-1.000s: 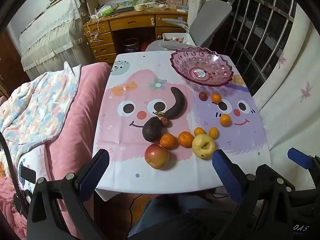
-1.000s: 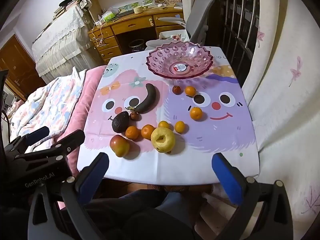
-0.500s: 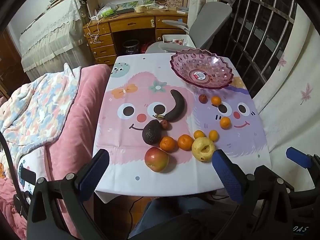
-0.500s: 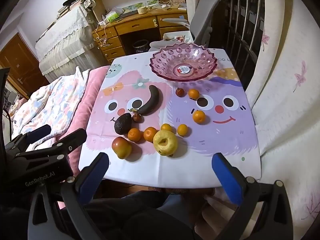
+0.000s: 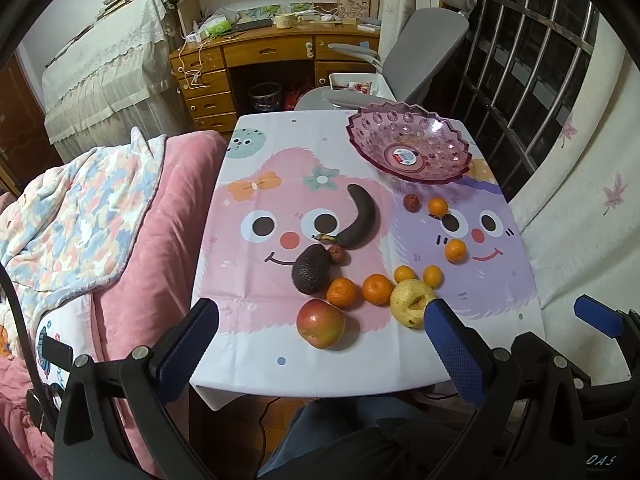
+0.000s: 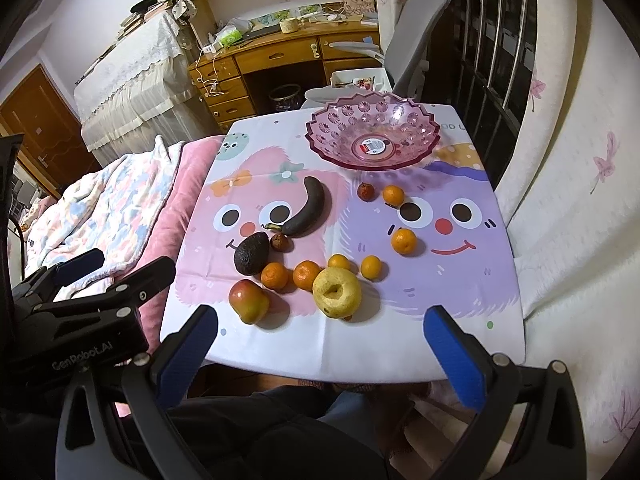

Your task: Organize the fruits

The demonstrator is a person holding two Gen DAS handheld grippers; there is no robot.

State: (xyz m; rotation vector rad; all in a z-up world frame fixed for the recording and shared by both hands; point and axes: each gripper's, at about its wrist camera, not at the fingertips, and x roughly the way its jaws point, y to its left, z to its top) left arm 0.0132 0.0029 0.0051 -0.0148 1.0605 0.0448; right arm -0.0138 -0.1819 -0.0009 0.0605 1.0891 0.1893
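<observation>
An empty pink plastic bowl (image 5: 410,148) (image 6: 374,136) stands at the far right of the small table. Loose fruit lies on the cartoon cloth in front of it: a dark banana (image 5: 360,217) (image 6: 307,207), an avocado (image 5: 311,269) (image 6: 251,253), a red apple (image 5: 320,323) (image 6: 248,301), a yellow pear (image 5: 412,307) (image 6: 337,292) and several small oranges (image 5: 377,289) (image 6: 403,241). My left gripper (image 5: 320,354) hovers open before the table's near edge, facing the apple. Also open and empty, my right gripper (image 6: 320,354) hangs just short of the pear.
A pink quilt and a patterned blanket (image 5: 76,216) lie on a bed left of the table. Beyond stand a wooden desk (image 5: 272,60) and a grey chair (image 5: 420,52). A barred window (image 5: 520,72) and white curtain (image 6: 568,152) close off the right. A person's legs (image 6: 288,432) are below.
Both grippers have drifted slightly forward toward the table, so the fruit looks a little nearer. No fruit has moved and both grippers stay open.
</observation>
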